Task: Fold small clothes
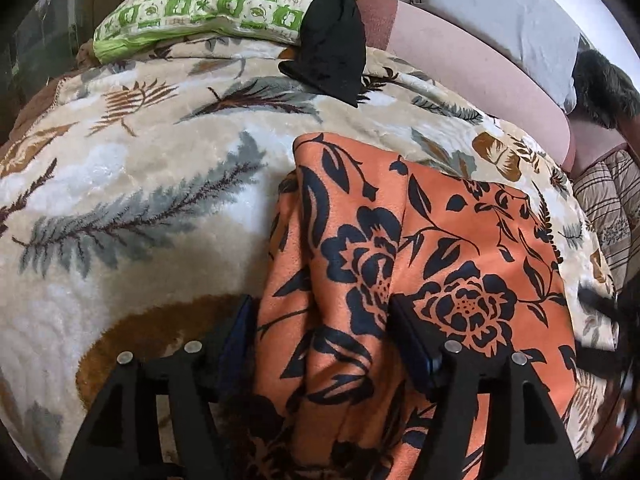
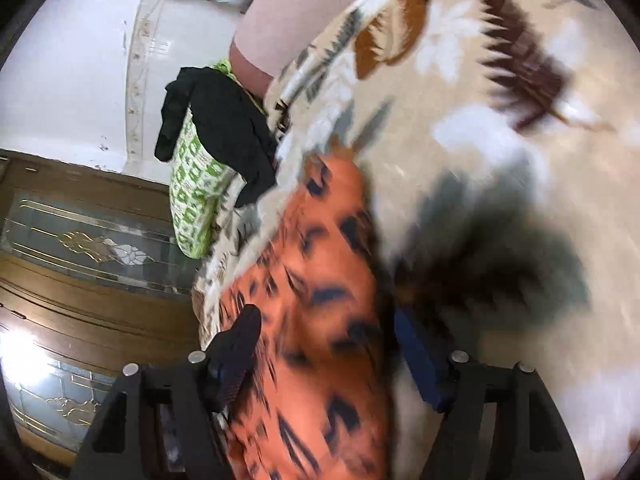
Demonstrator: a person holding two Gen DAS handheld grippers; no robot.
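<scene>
Where the left wrist view looks down along its fingers, the left tool (image 1: 322, 340) stands with its jaws spread wide, and a bunched fold of the orange floral garment (image 1: 420, 248) runs up between them; the fingers sit on either side of the cloth without pinching it. This garment lies across the lower middle and right of the frame on a cream leaf-print blanket (image 1: 132, 168) that covers the bed. Toward the top centre a black garment (image 1: 332, 40) drapes over the edge of a green checked pillow (image 1: 208, 4), and a grey pillow (image 1: 500, 12) fills the upper right with a pink sheet (image 1: 460, 80) below it. At the right edge a dark blurred shape shows, too smeared to name. From the right wrist view, tilted and motion-blurred, the right tool (image 2: 324, 340) is also open, its fingers straddling the orange floral garment (image 2: 320, 288), which rises through the lower middle of the frame. Cream leaf-print blanket (image 2: 500, 120) fills the right half. Left of centre the black garment (image 2: 224, 128) hangs over the green checked pillow (image 2: 196, 204), and a wooden door with patterned glass (image 2: 92, 248) takes the lower left, below a white wall (image 2: 68, 80).
</scene>
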